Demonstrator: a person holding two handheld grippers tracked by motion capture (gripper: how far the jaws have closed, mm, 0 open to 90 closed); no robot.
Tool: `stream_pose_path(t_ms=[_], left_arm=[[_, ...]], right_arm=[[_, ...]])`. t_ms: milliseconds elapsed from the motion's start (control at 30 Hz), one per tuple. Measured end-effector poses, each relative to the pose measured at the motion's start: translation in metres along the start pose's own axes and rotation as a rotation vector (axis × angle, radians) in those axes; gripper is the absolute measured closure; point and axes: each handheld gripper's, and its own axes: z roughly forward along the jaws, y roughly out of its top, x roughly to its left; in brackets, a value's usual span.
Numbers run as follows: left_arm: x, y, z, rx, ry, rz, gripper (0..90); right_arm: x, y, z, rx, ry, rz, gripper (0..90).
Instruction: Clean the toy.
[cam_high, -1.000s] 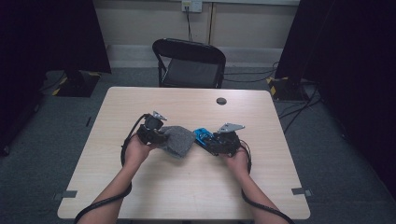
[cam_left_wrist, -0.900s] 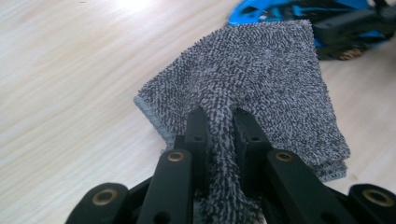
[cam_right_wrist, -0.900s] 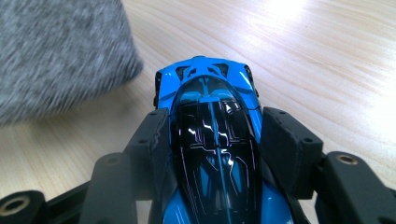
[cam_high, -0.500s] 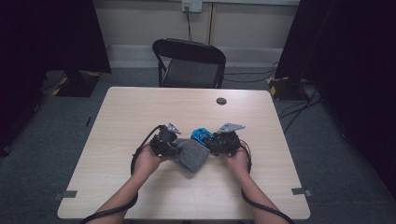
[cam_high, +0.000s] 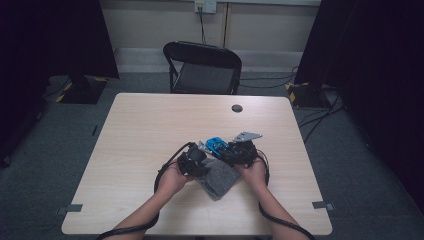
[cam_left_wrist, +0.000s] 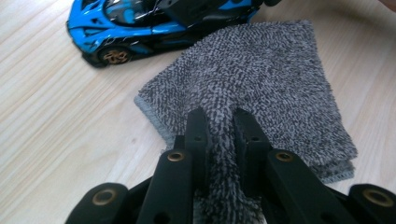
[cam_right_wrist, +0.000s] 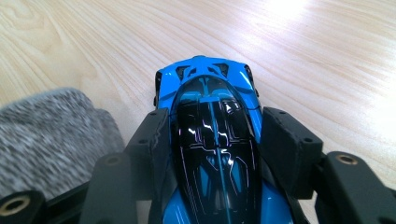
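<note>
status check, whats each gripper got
Left gripper shut on grey cloth. Right gripper shut on blue toy car. Nothing in the way.

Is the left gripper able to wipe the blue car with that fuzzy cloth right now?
Probably yes. The left gripper is shut on the grey cloth, whose far edge already lies against the blue toy car. The right gripper clamps the car's sides, so the roof looks easier to reach than the flanks.

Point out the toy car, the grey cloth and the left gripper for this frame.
toy car (cam_right_wrist: 210, 135), right gripper view, glossy roof.
grey cloth (cam_left_wrist: 266, 79), left gripper view, middle of the pile.
left gripper (cam_left_wrist: 220, 122), left gripper view, between the fingertips.
</note>
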Motion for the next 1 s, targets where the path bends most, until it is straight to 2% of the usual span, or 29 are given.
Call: stream_pose_path(t_ms=[233, 367, 800, 1000], left_arm=[[0.003, 0.008, 0.015, 0.030, 0.024, -0.008, 78.1], [0.008, 0.009, 0.019, 0.037, 0.031, -0.029, 78.1], [0.024, 0.007, 0.016, 0.053, 0.103, -0.056, 78.1], [0.031, 0.006, 0.014, 0.057, 0.118, -0.070, 78.1]], right_arm=[[0.000, 0.000, 0.000, -0.001, -0.001, -0.003, 43.0], [0.000, 0.000, 0.000, -0.002, -0.001, -0.002, 43.0], [0.000, -0.001, 0.000, -0.003, -0.002, -0.004, 42.9], [0.000, -0.001, 0.000, -0.003, -0.002, -0.003, 42.9]])
